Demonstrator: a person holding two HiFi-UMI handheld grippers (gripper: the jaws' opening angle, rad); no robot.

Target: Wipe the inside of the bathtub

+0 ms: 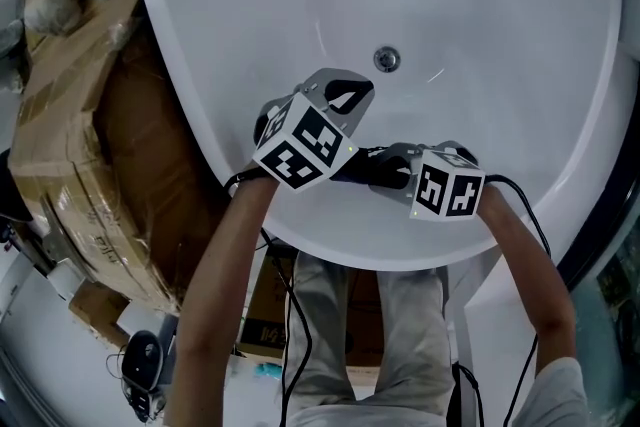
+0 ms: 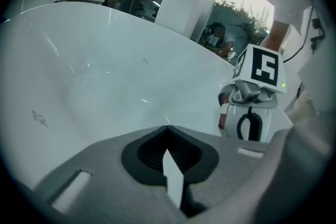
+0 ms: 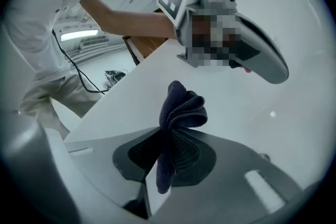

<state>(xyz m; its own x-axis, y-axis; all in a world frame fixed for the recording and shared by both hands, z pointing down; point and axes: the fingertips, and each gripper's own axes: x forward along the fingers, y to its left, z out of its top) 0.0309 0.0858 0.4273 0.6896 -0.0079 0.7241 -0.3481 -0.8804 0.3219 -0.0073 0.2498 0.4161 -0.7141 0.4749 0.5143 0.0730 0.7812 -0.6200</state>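
My right gripper (image 3: 169,139) is pinched tight on the cloth (image 3: 182,106), which bunches past the tips. My left gripper (image 2: 168,132) is closed on nothing, over the tub (image 2: 105,81).

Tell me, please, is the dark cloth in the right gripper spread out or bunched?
Bunched: the right gripper pinches the dark cloth in folds, a gathered wad poking past its jaws.

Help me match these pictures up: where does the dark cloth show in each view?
Head view: the cloth is probably the dark patch low of centre, over the near wall of the tub.
Left gripper view: I cannot make it out here.
Right gripper view: centre, bunched and pinched in the right gripper.
Shared landmark: the bathtub's white inner wall.
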